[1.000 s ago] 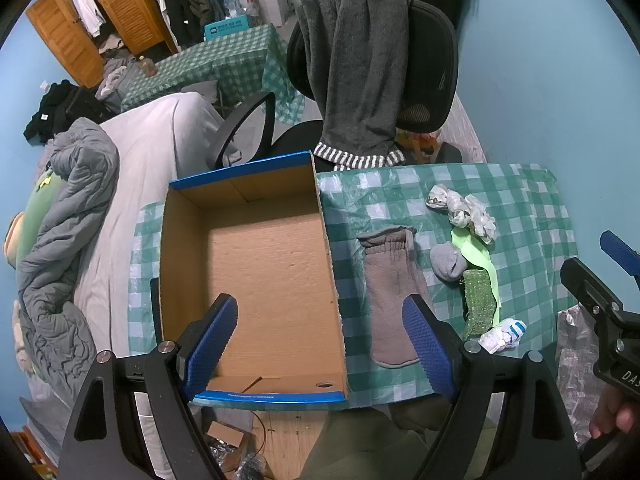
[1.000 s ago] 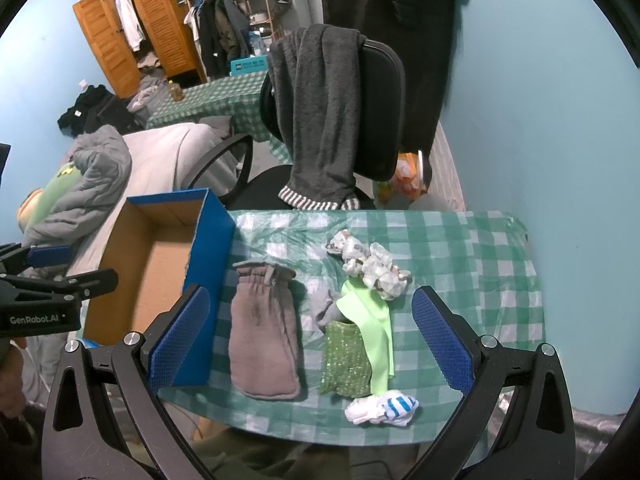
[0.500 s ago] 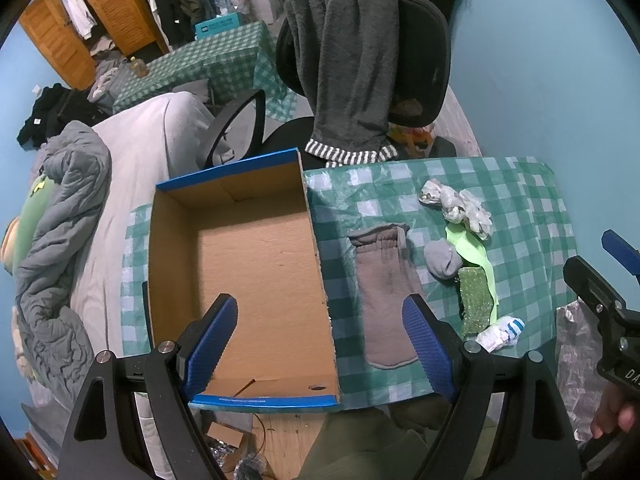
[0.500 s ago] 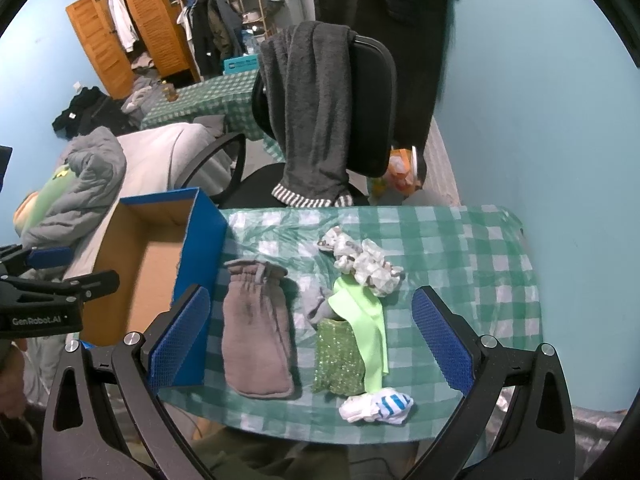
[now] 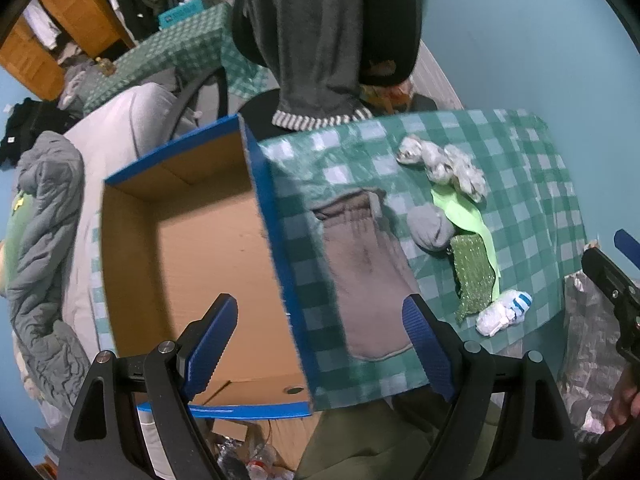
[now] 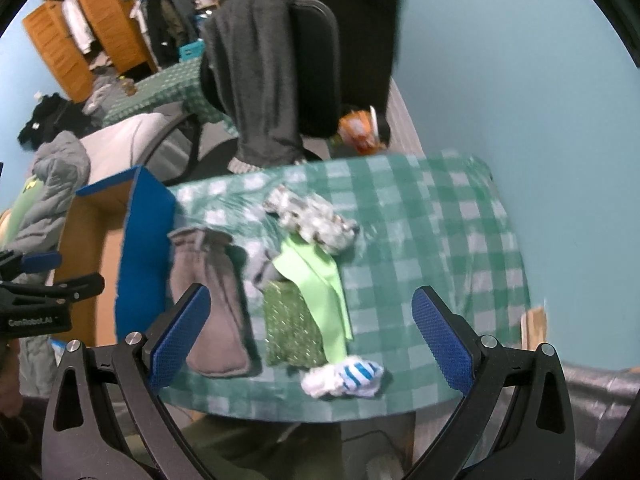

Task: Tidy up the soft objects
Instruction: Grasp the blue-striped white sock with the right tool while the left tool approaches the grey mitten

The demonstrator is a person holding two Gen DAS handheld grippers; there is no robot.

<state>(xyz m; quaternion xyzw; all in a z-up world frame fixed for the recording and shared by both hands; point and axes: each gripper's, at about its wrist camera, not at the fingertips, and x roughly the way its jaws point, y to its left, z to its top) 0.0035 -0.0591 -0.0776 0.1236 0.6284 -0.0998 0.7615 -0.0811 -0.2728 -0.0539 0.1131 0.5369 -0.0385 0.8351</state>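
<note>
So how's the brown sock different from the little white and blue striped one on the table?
The brown sock lies flat and stretched out beside the box; the striped sock is balled up near the table's front edge. The brown sock is plain and much larger; the striped sock is white with blue bands. Both lie untouched on the checked tablecloth.

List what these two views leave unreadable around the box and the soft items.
- Cardboard box: near inside corner hidden behind left tongs, left wrist view.
- Grey pouch: lower left covered by right tongs; motion-blurred, right wrist view.
- Small grey sock: partly under lime cloth.
</note>
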